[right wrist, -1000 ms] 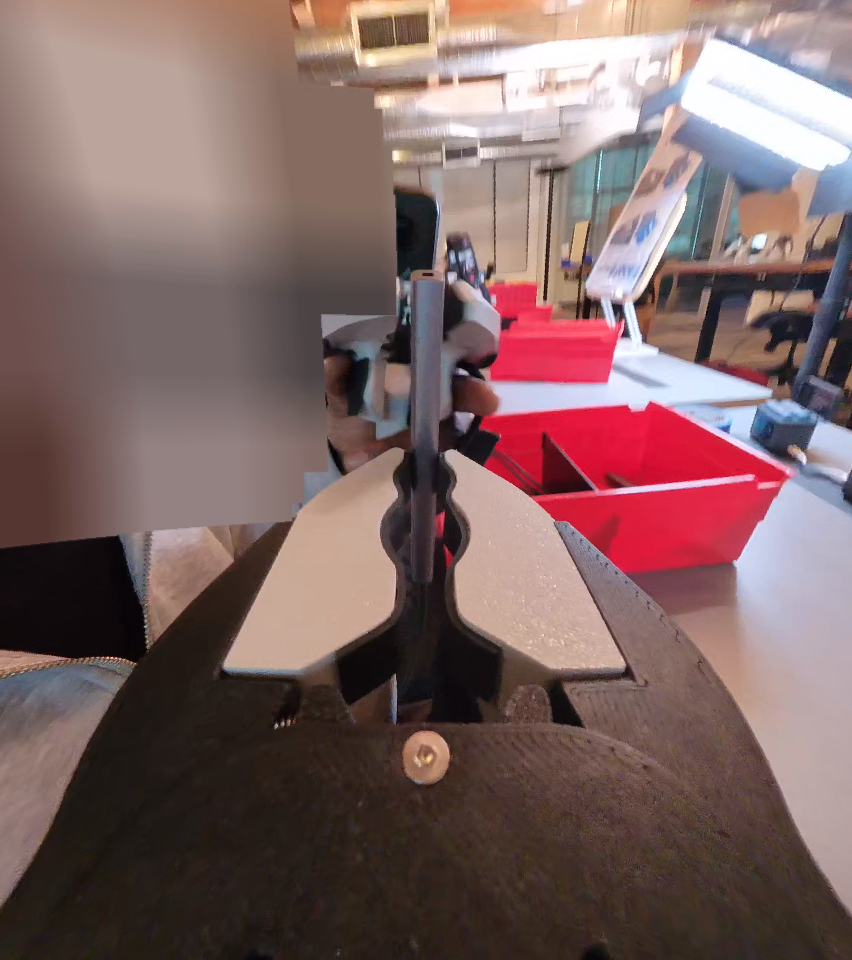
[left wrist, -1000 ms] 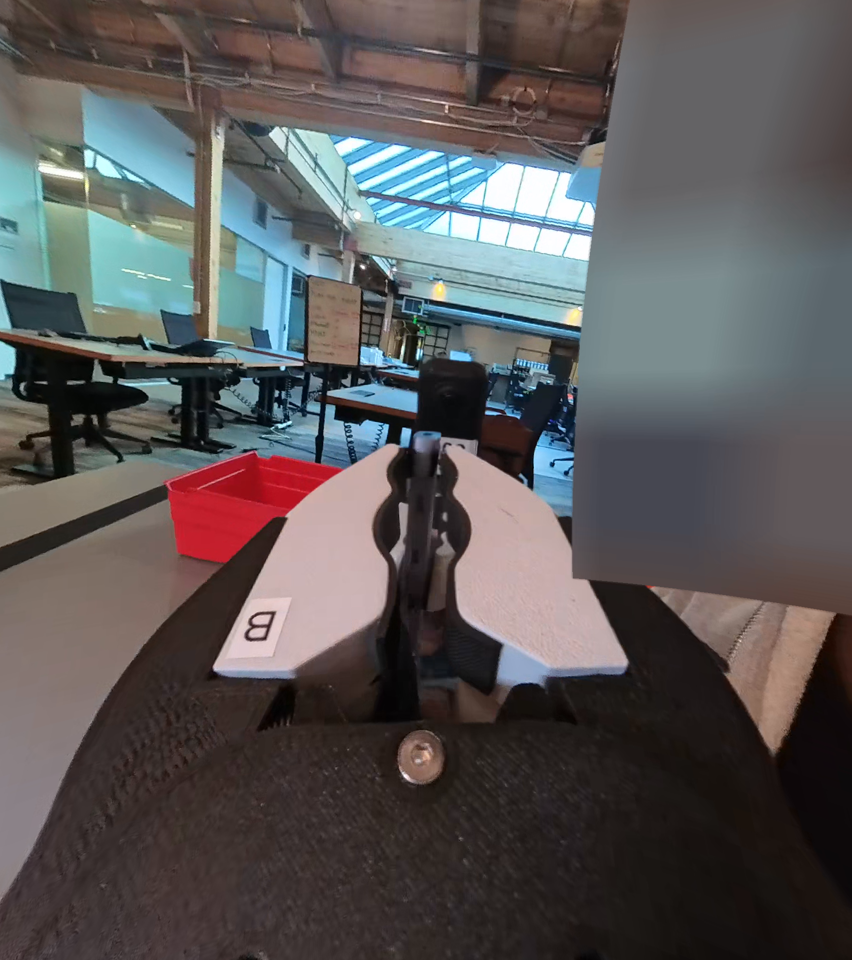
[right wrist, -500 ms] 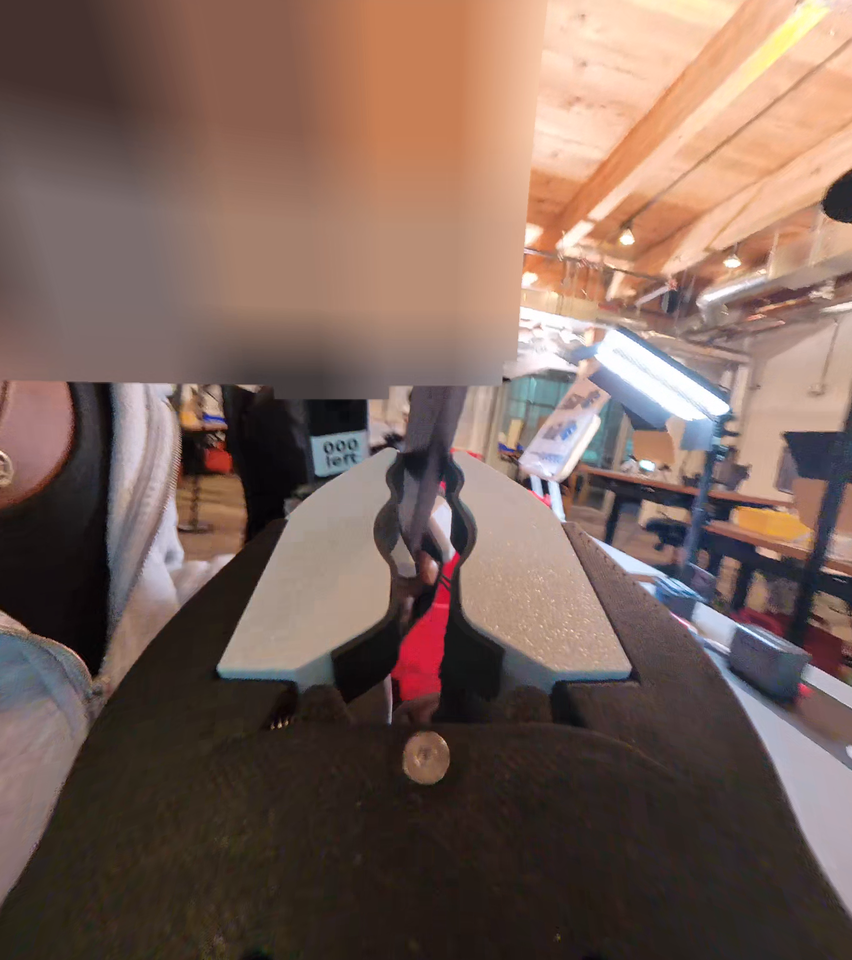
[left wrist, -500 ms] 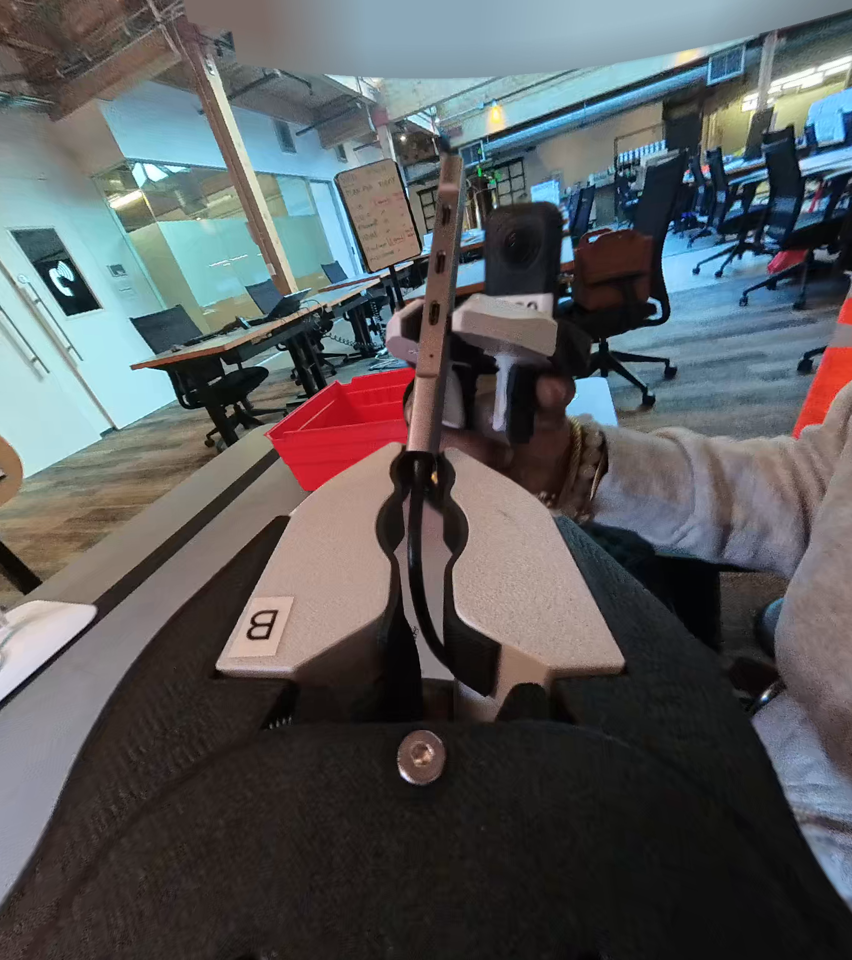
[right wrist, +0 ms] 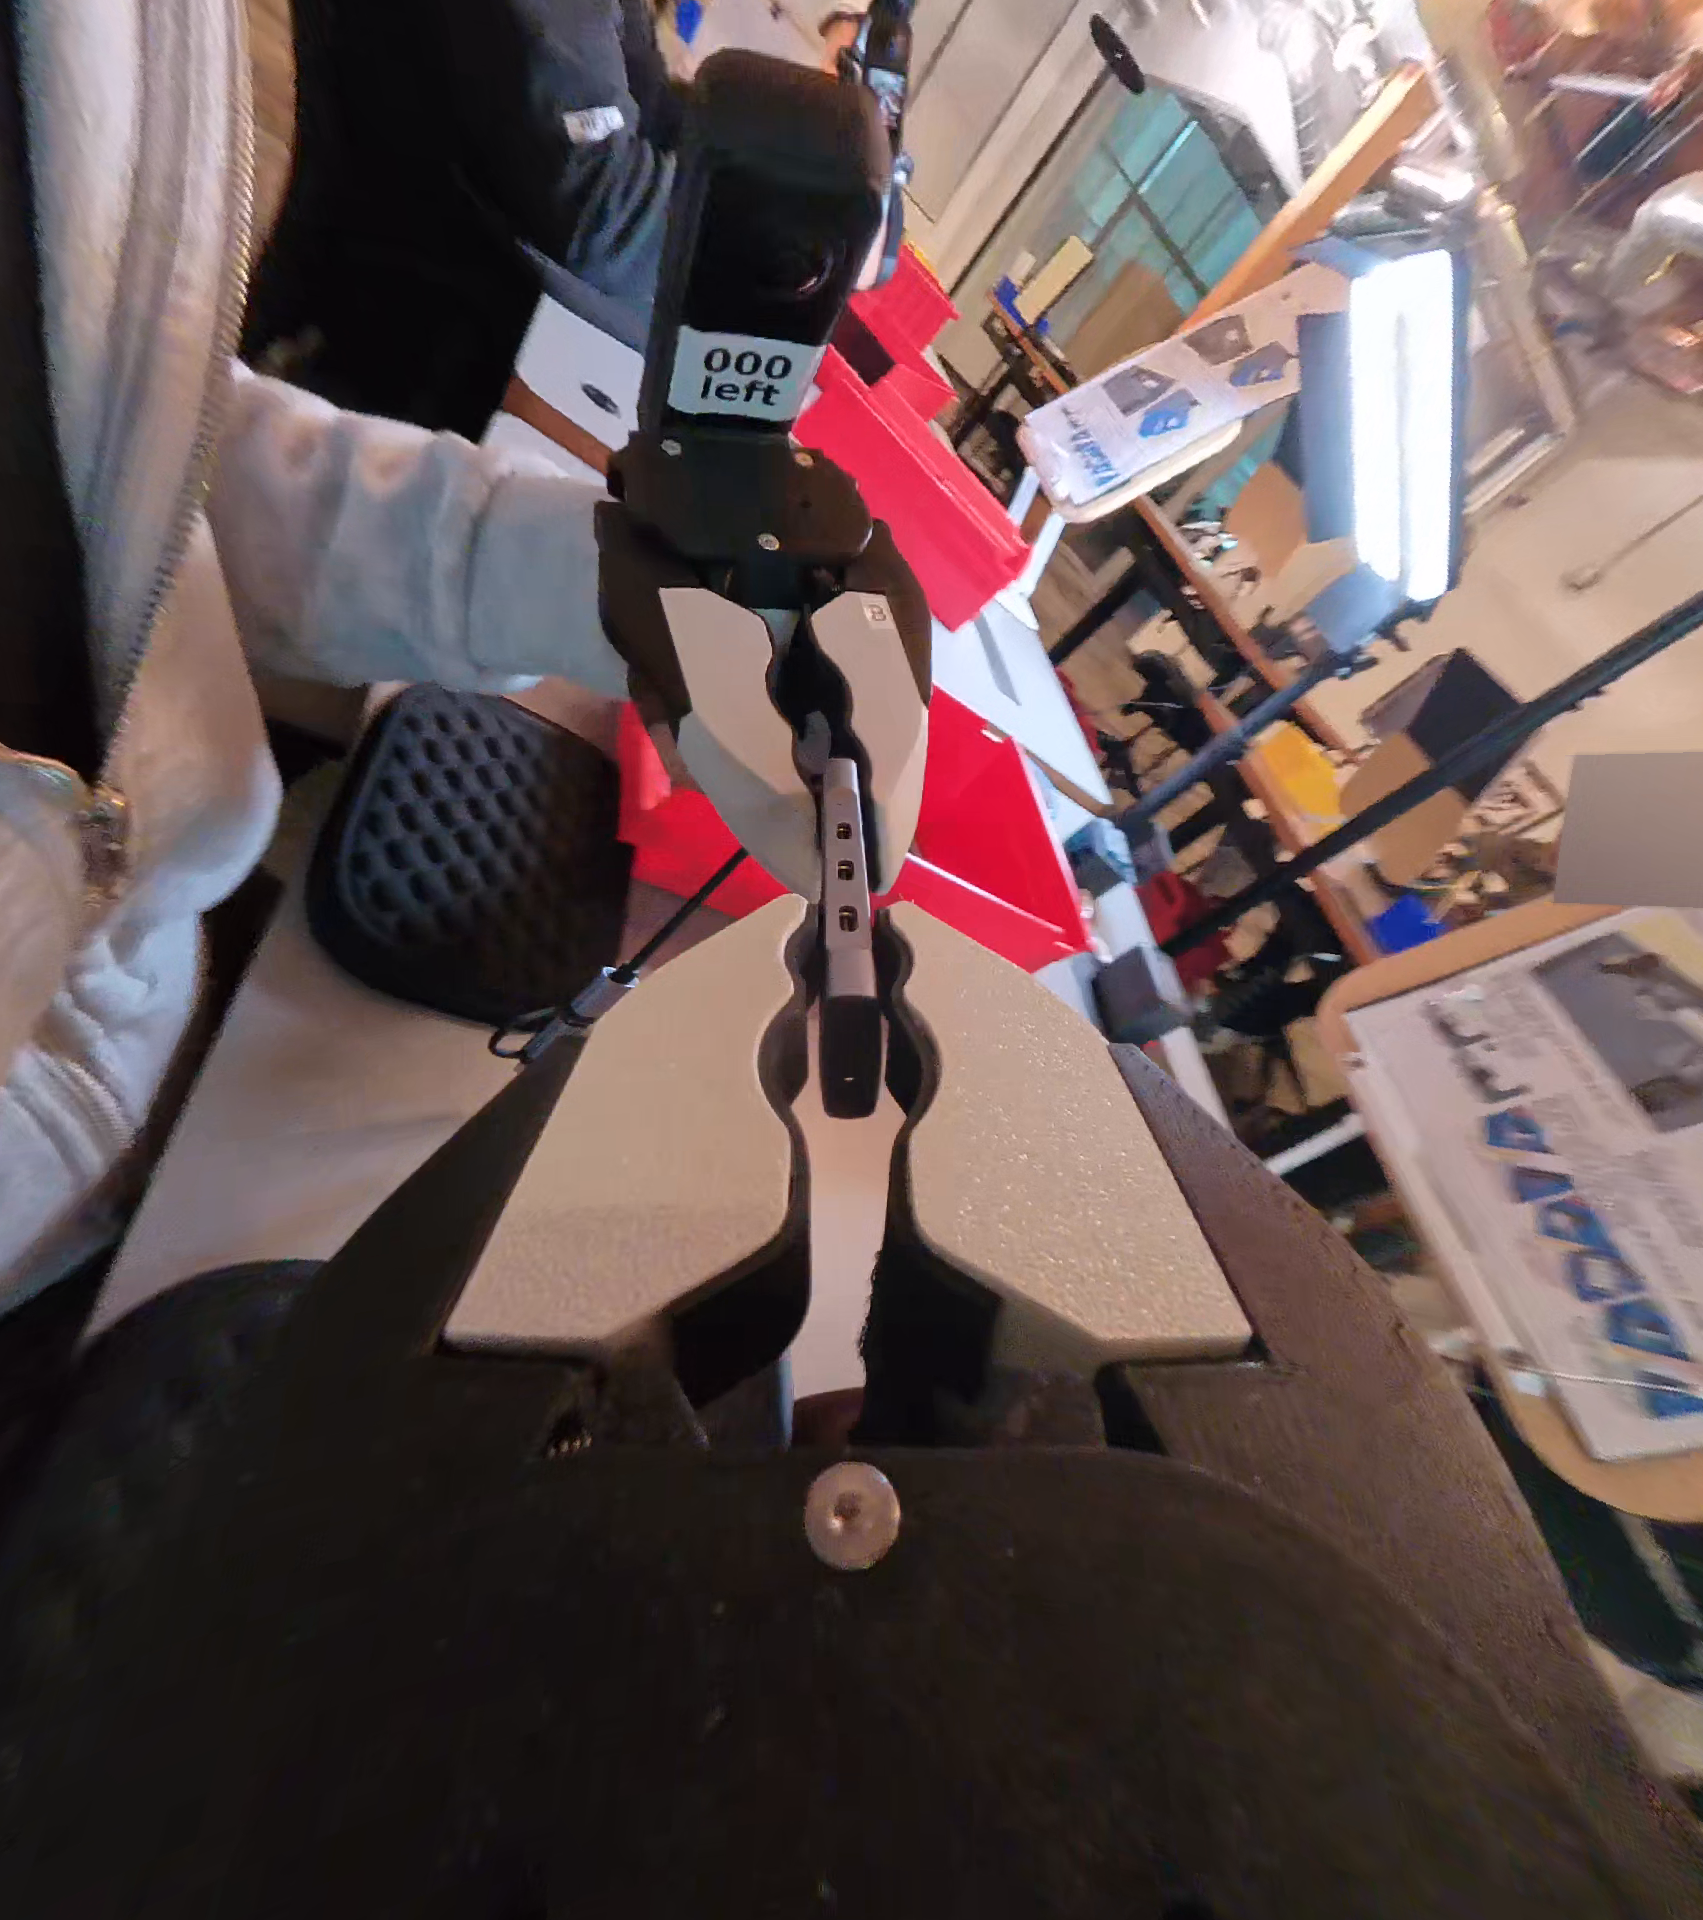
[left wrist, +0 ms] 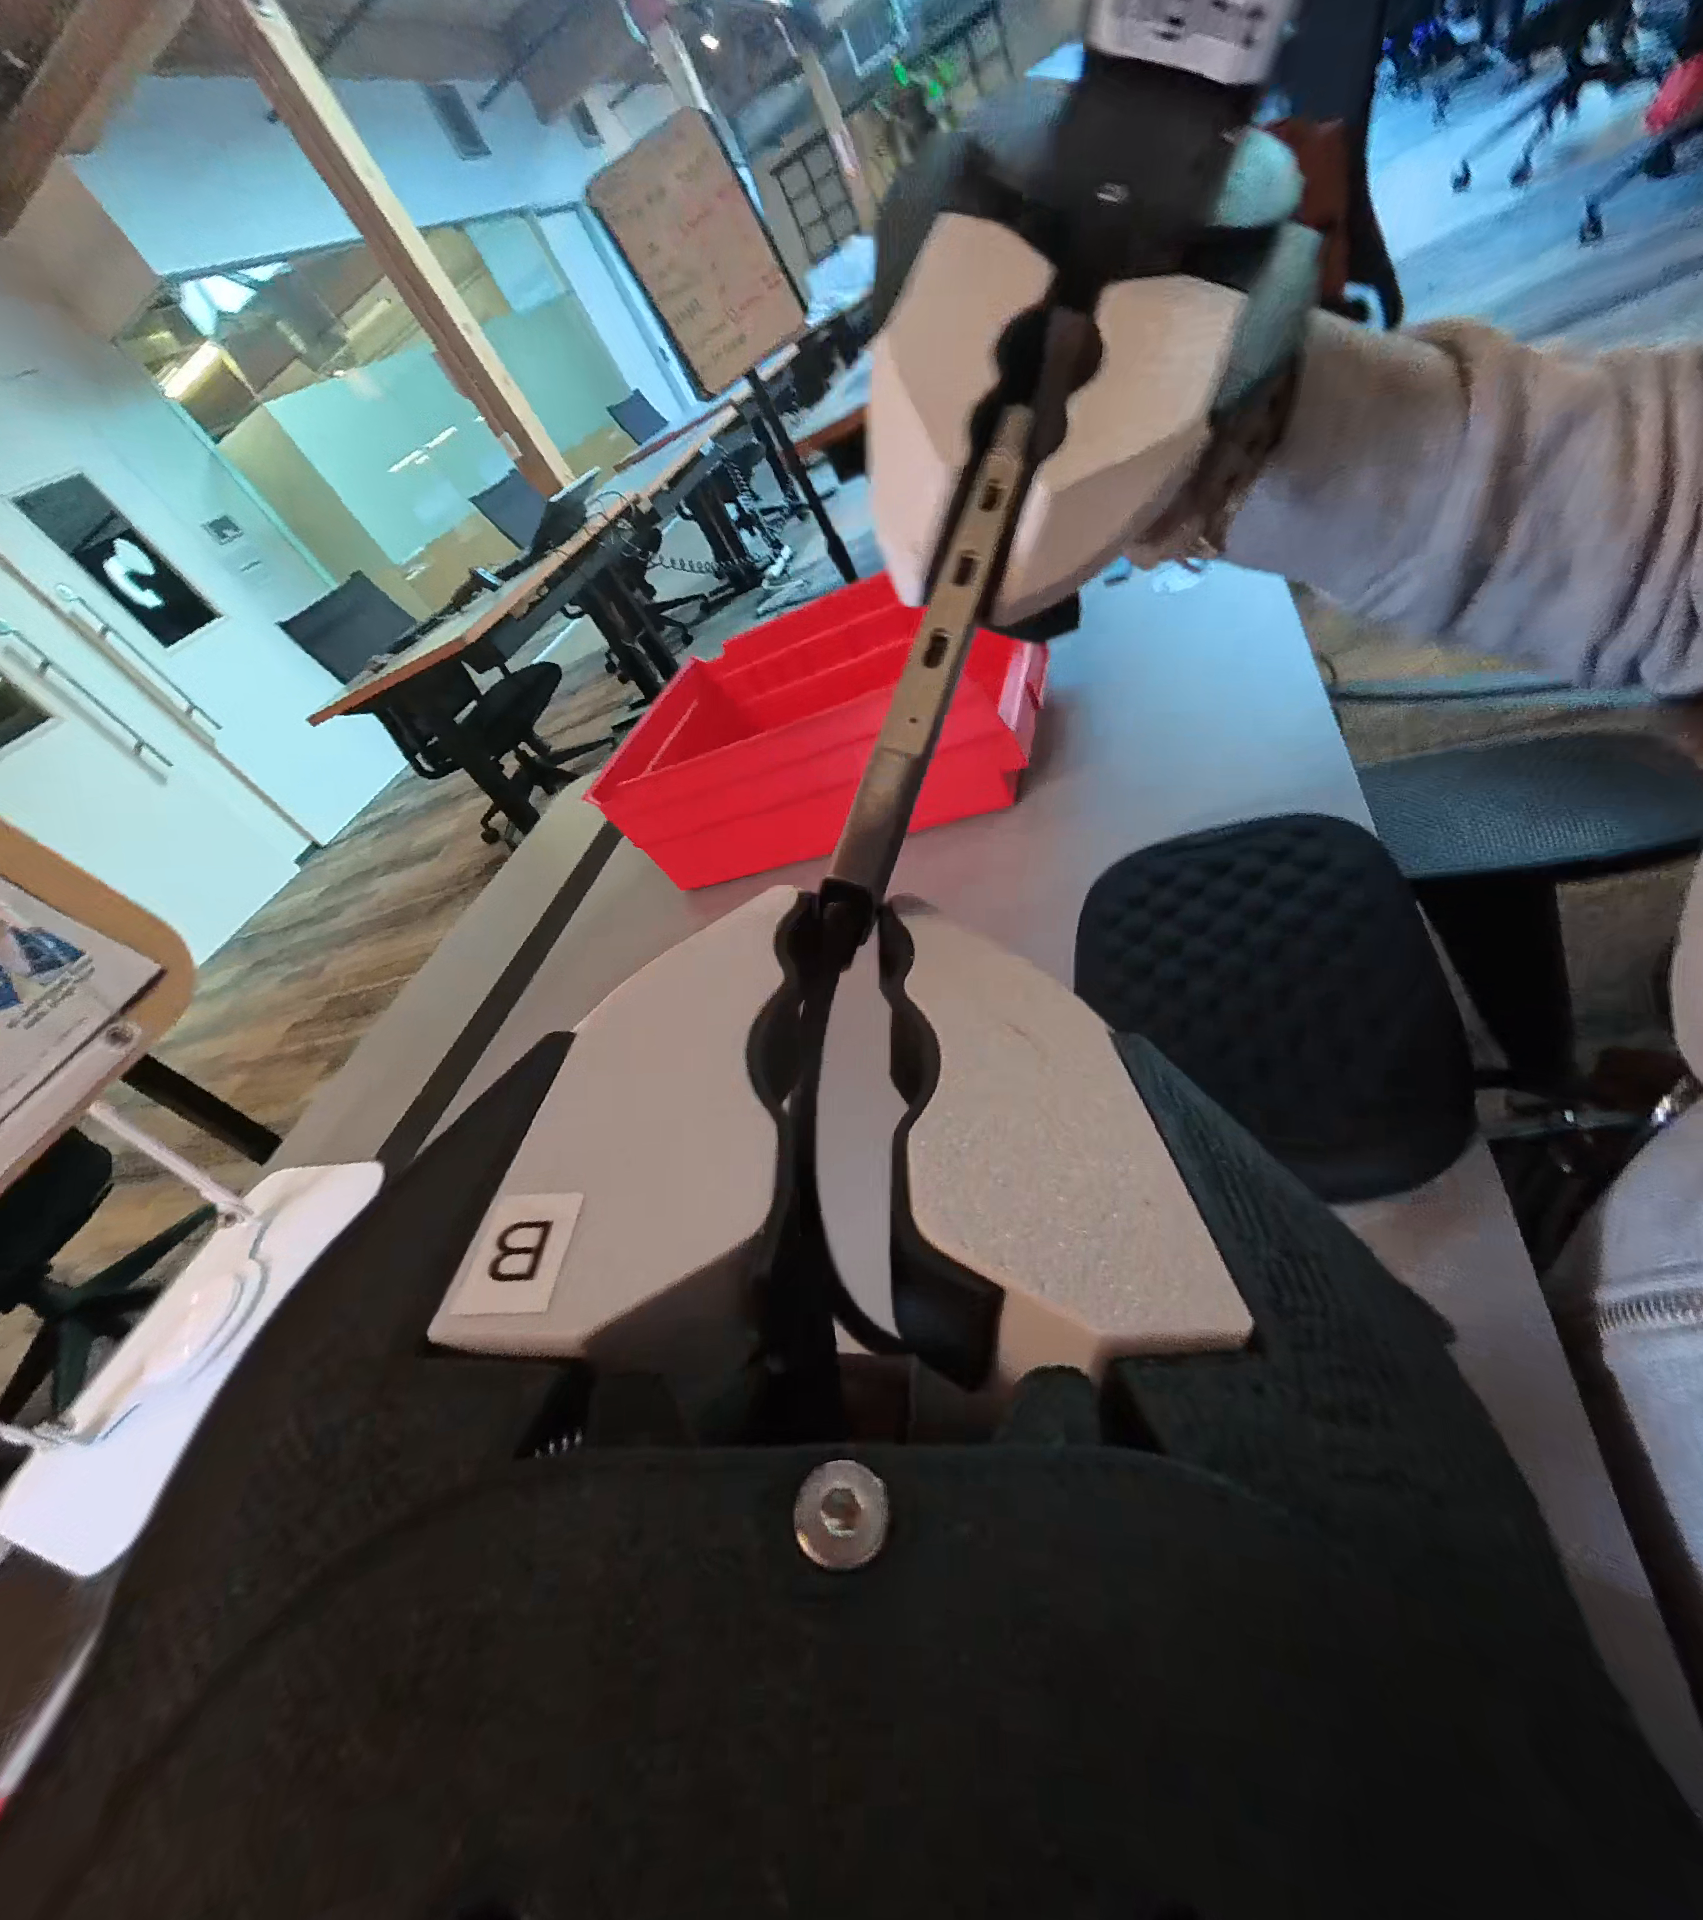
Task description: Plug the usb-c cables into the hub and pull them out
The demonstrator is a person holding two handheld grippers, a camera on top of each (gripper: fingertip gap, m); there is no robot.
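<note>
Open-plan workshop office. Floor [left wrist: 348,914]: wood-look planks. Walls: white, with a glass-fronted partition [left wrist: 379,416] and a white door [left wrist: 47,665] with a long bar handle. Timber post [left wrist: 431,291] rising to exposed ceiling beams. Furniture: grey worktable [left wrist: 1179,727]; rows of wood-topped desks [left wrist: 525,623] on black frames; black swivel chairs [left wrist: 483,696]; a freestanding whiteboard [left wrist: 696,249] on a stand. Lighting: daylight through the glazing, plus a bright panel lamp [right wrist: 1398,416] on a stand.
</note>
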